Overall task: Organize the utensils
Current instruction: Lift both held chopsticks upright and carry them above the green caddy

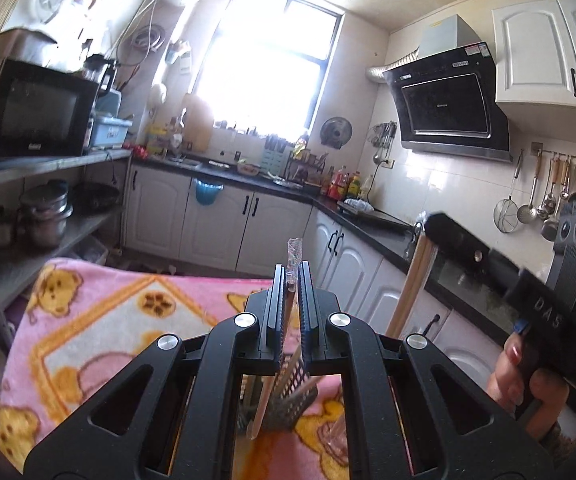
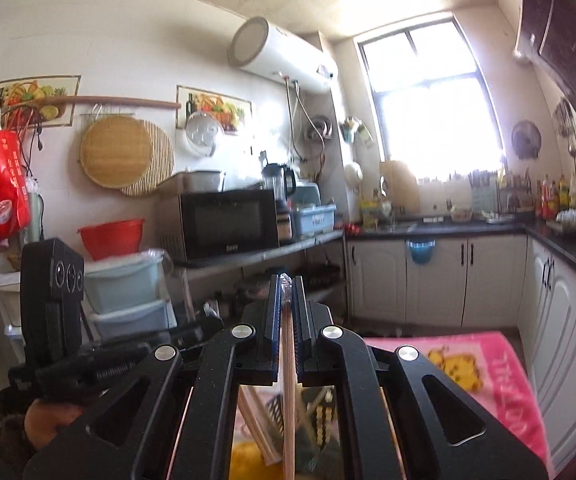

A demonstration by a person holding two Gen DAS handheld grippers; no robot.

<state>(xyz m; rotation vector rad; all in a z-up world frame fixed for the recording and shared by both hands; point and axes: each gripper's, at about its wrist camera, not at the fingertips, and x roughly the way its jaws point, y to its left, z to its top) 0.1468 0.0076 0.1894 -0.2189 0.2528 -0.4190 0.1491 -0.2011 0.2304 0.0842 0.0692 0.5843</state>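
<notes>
Pink bear-print blanket [image 1: 99, 312] below both claws, each clamped on wrapped chopsticks [image 1: 292, 264].

Blown-out window [image 1: 265, 60] backlight, glare, fisheye-bent dark edges, slight motion blur

Sunlit window [image 1: 263, 60], white cabinets [image 1: 215, 216], black counter [image 2: 440, 227], tiled walls [image 1: 448, 184]

Both claws are black: the left claw [image 1: 291, 280] pinches pale wooden chopsticks in clear wrap [image 1: 292, 258], as does the right claw [image 2: 286, 292]. A pink blanket [image 1: 99, 312] with yellow bears lies beneath, at six o'clock. Black worktop [image 1: 372, 216], white cabinets [image 1: 215, 220].
</notes>
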